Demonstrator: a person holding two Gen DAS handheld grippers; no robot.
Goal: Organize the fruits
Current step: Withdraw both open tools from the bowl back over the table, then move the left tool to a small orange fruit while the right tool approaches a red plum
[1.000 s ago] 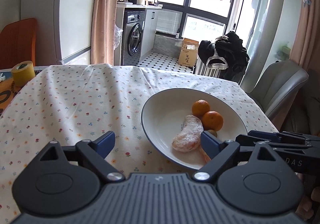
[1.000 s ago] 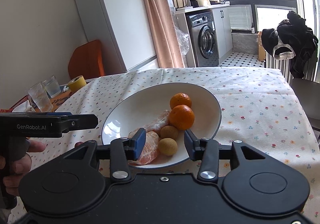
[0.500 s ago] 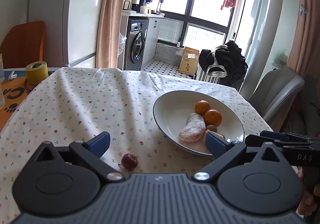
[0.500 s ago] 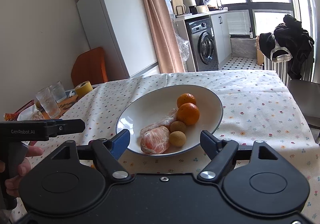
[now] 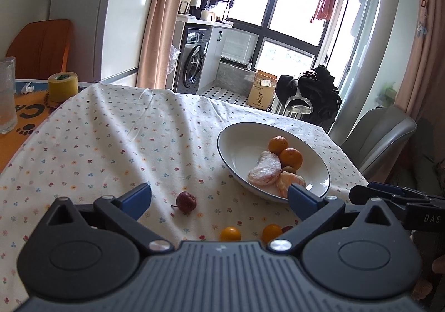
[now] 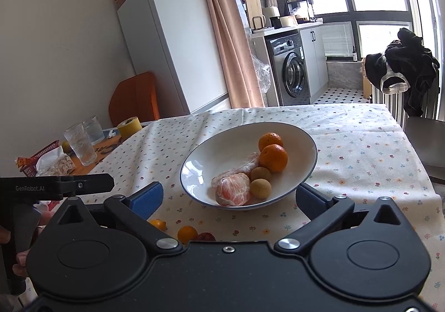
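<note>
- The left gripper (image 5: pixel 219 198) is spread wide with nothing between its blue pads; the right gripper (image 6: pixel 229 198) gapes as wide, also empty.
- The white bowl (image 6: pixel 211 156) sits on the flowered tablecloth (image 5: pixel 111 139), holding two oranges (image 6: pixel 273 157), two small brown fruits (image 6: pixel 260 187) and peeled citrus (image 6: pixel 233 192).
- In the left wrist view, loose fruit lies at the bowl's seven o'clock: a dark red fruit (image 5: pixel 186 201) and two small orange fruits (image 5: pixel 230 234).
</note>
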